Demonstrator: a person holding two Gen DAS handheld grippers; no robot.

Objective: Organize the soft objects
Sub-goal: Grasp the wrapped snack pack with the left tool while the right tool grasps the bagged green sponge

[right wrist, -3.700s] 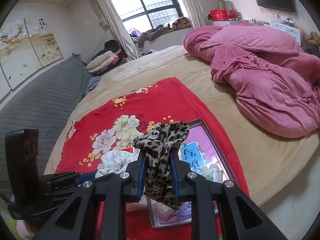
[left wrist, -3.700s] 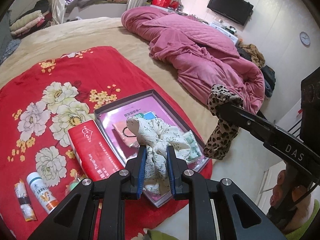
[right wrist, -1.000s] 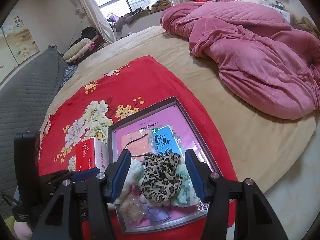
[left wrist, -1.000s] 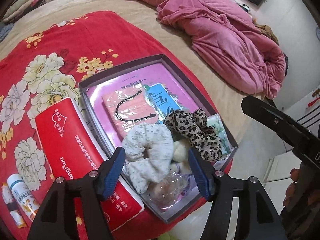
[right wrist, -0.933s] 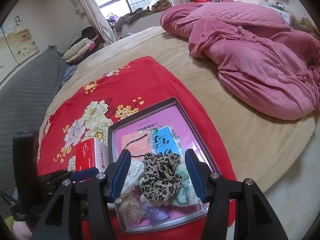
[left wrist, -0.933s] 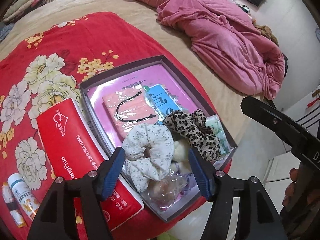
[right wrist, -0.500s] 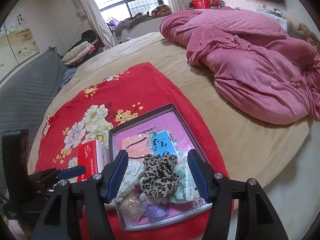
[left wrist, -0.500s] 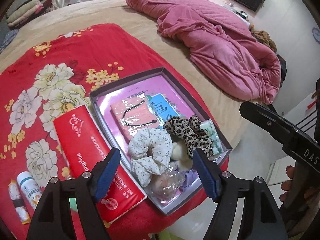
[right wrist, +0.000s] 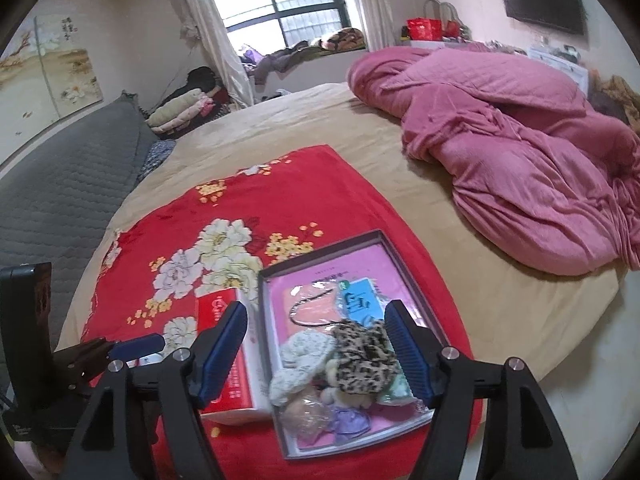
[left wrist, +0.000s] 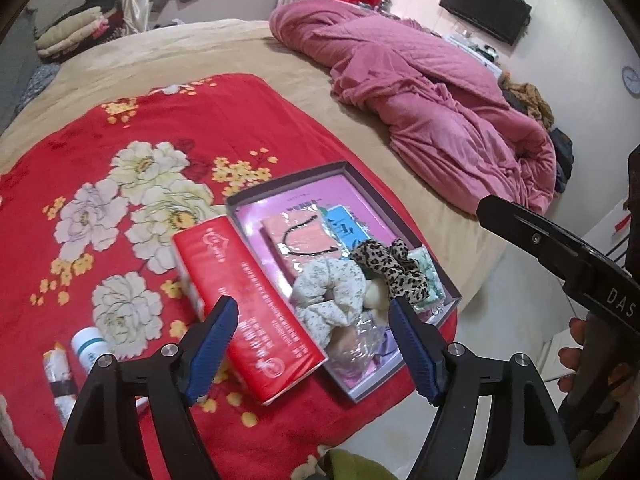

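Note:
A shallow grey box (left wrist: 344, 167) (right wrist: 378, 234) with a pink lining lies on a red flowered blanket (left wrist: 120, 128) (right wrist: 240, 208) on the bed. Inside it rest a white floral scrunchie (left wrist: 330, 294) (right wrist: 298, 354) and a leopard-print scrunchie (left wrist: 390, 266) (right wrist: 362, 354), side by side among small packets. My left gripper (left wrist: 314, 344) hovers above the box's near end, its jaws opening, nothing between them. My right gripper (right wrist: 314, 344) hangs over the same spot, jaws also opening and empty. The right gripper's arm crosses the right edge of the left wrist view.
A red tissue pack (left wrist: 244, 304) (right wrist: 226, 356) lies against the box's left side. A small white bottle (left wrist: 90, 350) and a wrapped snack (left wrist: 58, 376) lie at the blanket's near left. A crumpled pink quilt (left wrist: 432, 104) (right wrist: 520, 152) fills the bed's far right. The floor lies just past the box.
Both grippers let go of their scrunchies, which now lie in the box. Over the last second both have risen and drawn back, with the jaws spreading wider.

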